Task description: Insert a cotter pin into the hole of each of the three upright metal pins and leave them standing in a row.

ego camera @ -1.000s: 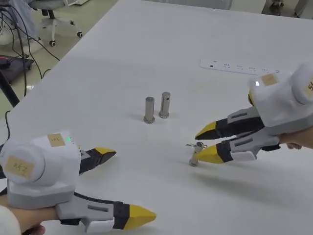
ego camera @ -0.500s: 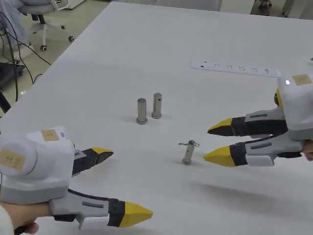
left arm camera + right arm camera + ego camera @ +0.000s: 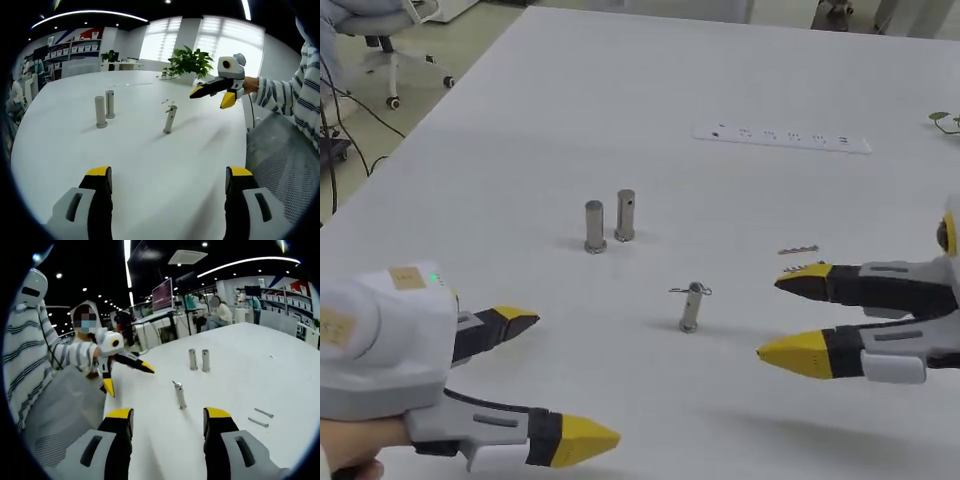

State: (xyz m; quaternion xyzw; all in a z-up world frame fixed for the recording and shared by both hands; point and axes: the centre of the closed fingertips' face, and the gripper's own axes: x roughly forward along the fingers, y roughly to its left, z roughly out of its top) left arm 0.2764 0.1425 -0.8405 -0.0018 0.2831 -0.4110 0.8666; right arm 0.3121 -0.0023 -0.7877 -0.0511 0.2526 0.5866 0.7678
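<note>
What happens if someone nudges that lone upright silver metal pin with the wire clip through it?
The lone silver metal pin probably tips easily: tall and slim on a small foot. Fallen, its round body might roll on the smooth white table, unless the wire cotter pin stops it.

Right gripper (image 3: 770, 315) body cut by frame edge; loose cotter pins (image 3: 798, 250) tiny, blurred.

The right tool (image 3: 167, 416) gapes wide before a standing metal pin (image 3: 179, 396), with two loose cotter pins (image 3: 263, 413) nearby.
</note>
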